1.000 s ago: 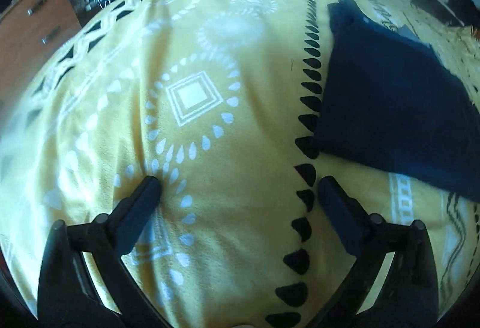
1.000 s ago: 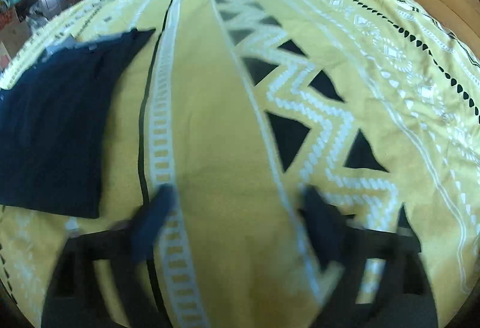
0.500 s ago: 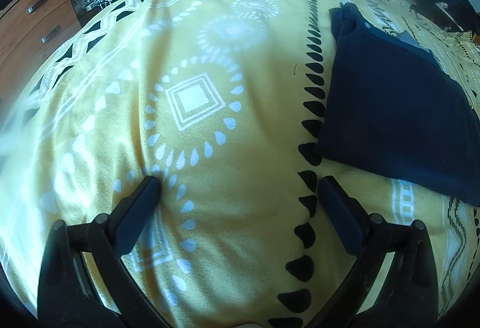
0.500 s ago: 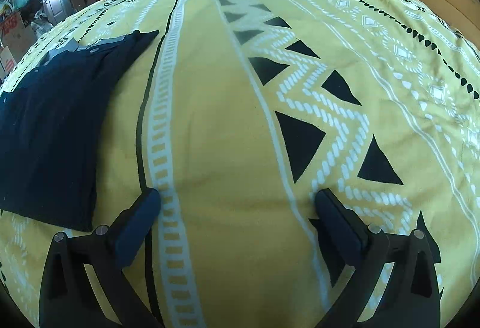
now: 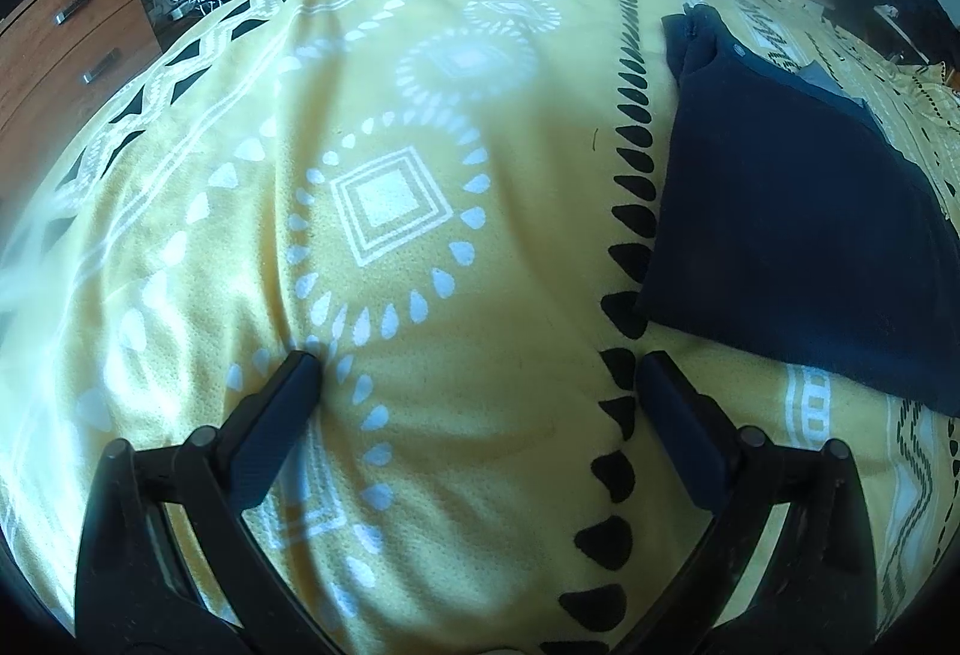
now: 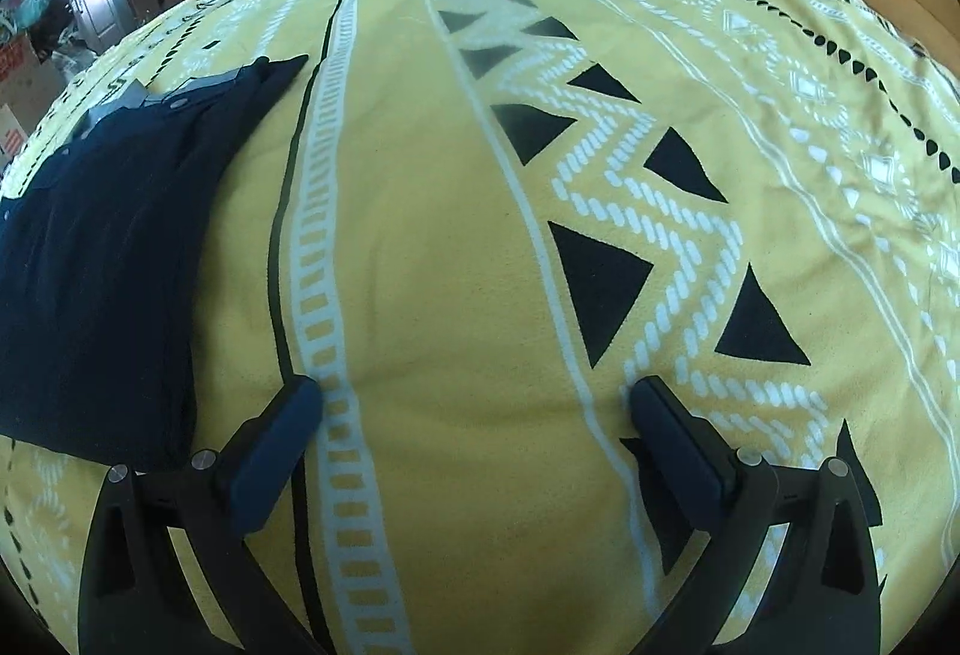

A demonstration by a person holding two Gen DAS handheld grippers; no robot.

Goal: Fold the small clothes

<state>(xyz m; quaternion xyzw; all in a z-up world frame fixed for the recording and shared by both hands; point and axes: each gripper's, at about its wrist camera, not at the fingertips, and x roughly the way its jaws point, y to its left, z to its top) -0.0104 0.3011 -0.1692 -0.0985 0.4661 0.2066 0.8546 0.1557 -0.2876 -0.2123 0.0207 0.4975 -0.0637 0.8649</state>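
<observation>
We count one folded navy garment, lying flat on one yellow blanket. Two grippers: our left gripper sits left of the garment, our right gripper right of it; both hover low, jaws spread, grasping nothing.

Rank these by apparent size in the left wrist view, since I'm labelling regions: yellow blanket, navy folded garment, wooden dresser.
1. yellow blanket, which fills most of the view.
2. navy folded garment.
3. wooden dresser, cut off by the edge and farther away, so its true size is unsure.
</observation>
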